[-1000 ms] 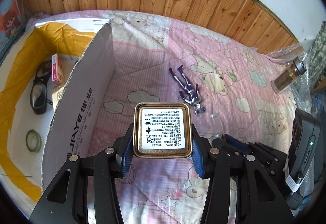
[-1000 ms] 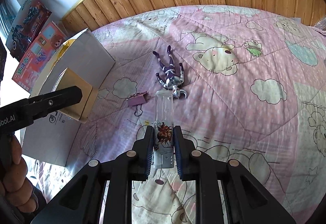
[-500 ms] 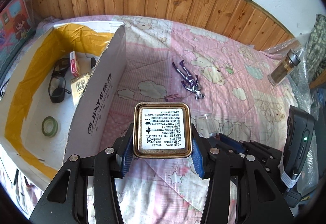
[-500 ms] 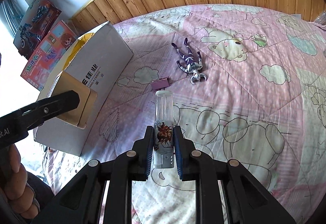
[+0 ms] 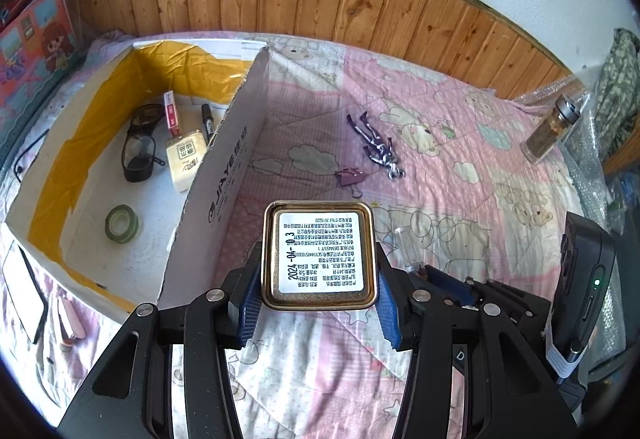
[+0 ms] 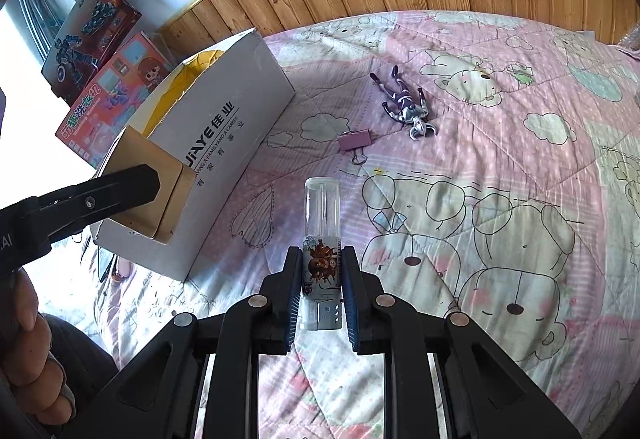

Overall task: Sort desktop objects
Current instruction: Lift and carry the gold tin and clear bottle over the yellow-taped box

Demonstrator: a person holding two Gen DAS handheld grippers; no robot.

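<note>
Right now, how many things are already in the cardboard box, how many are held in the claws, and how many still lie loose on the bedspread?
In the cardboard box: 5 (glasses, tape roll, red pack, marker, cream box)
Held in claws: 2 (gold tin, clear tube)
Loose on bedspread: 3 (toy figure, binder clip, glass jar)
Total: 10

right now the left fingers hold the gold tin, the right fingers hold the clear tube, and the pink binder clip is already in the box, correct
Not quite. The pink binder clip lies on the quilt outside the box, as the right wrist view shows. The left gripper does hold the gold tin, the right gripper the clear tube.
</note>
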